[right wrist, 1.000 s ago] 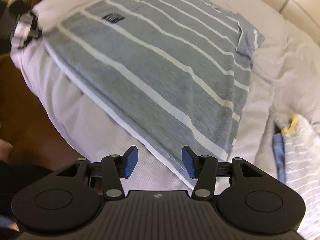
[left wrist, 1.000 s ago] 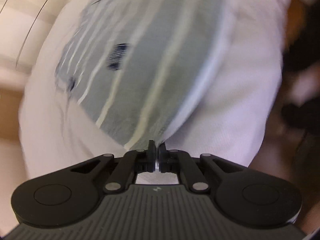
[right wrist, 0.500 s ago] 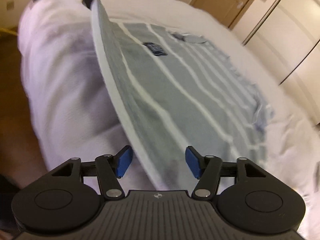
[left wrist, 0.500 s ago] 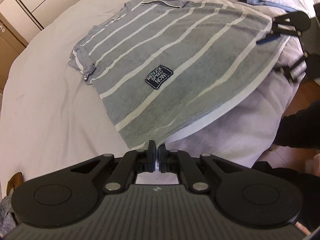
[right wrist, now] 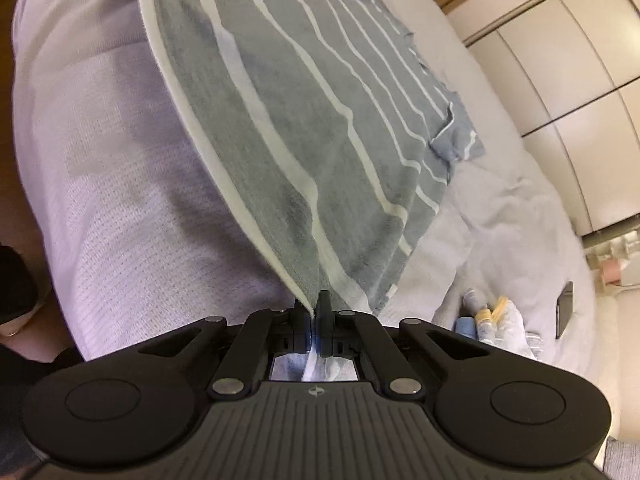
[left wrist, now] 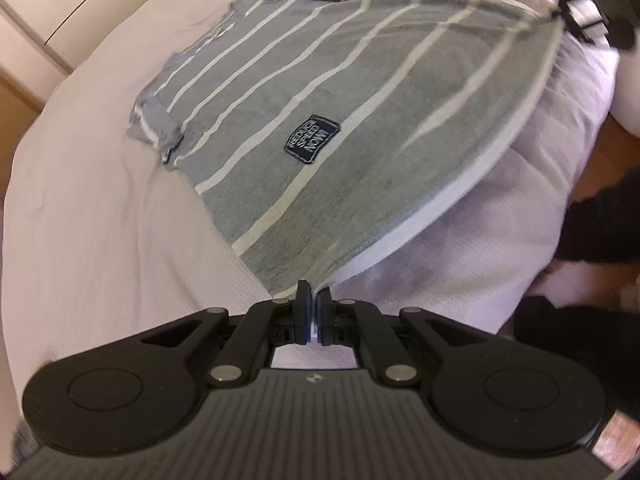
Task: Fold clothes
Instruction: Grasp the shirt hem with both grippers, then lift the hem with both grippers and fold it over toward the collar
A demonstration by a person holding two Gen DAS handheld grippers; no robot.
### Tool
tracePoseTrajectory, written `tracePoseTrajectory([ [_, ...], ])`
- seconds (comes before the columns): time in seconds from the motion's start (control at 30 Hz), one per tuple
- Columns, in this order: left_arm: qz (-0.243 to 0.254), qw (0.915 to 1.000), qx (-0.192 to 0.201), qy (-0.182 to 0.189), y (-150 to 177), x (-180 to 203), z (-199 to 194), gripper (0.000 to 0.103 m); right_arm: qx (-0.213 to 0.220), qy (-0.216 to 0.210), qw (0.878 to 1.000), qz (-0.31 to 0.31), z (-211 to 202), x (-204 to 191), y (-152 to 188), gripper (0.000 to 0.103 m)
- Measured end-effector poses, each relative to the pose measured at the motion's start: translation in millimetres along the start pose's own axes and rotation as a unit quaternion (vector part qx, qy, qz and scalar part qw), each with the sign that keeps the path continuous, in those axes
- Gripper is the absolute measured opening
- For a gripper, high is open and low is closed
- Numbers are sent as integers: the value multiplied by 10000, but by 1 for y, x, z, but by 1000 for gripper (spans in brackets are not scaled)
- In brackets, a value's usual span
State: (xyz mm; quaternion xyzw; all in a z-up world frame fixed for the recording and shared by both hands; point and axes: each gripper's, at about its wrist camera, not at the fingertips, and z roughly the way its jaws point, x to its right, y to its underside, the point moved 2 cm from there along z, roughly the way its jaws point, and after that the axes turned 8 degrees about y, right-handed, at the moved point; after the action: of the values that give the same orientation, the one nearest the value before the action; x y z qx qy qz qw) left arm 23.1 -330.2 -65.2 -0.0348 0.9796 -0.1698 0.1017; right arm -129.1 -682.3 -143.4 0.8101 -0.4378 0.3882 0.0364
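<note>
Your left gripper (left wrist: 313,300) is clamped on one near corner of the shirt's hem, jaws pressed together with cloth between them. Your right gripper (right wrist: 314,308) pinches the other near hem corner in the same way, a fold of fabric showing behind the closed jaws. The grey shirt (left wrist: 320,120) with white stripes lies face up on the bed (left wrist: 100,220), collar at the far end, a dark patch (left wrist: 312,139) on its chest. Its near hem is lifted off the mattress edge and stretched taut between your two grippers; the far part rests flat. In the right wrist view, a short sleeve (right wrist: 456,136) lies at the shirt's right side, and a small pile of clothes (right wrist: 496,324) sits near right on the bed, well apart from the shirt, with a dark phone (right wrist: 564,314) beside it.
</note>
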Motion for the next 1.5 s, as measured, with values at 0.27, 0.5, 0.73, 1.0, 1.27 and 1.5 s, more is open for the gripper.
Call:
tracePoseTrajectory([
  [0.27, 807, 9967, 27, 101, 15, 23, -44, 0, 3, -628, 9976, -278, -51, 23, -6, 0],
  [0.5, 984, 9943, -88, 410, 35, 54, -78, 0, -164, -1128, 9927, -393, -99, 26, -6, 0],
  [0.73, 813, 9907, -336, 1034, 60, 95, -89, 0, -383, -1603, 9855, -414, -140, 29, -6, 0],
  [1.0, 295, 9958, 0, 863, 17, 14, -88, 0, -335, -1766, 9835, -191, -130, 77, -43, 0],
  [1.27, -197, 9991, 126, 361, -65, -126, -54, 0, -113, -1556, 9877, 126, -37, 192, -117, 0],
  [1.5, -371, 9978, -187, 507, -127, -226, 10, 0, -209, -1993, 9789, 397, 83, 265, -166, 0],
])
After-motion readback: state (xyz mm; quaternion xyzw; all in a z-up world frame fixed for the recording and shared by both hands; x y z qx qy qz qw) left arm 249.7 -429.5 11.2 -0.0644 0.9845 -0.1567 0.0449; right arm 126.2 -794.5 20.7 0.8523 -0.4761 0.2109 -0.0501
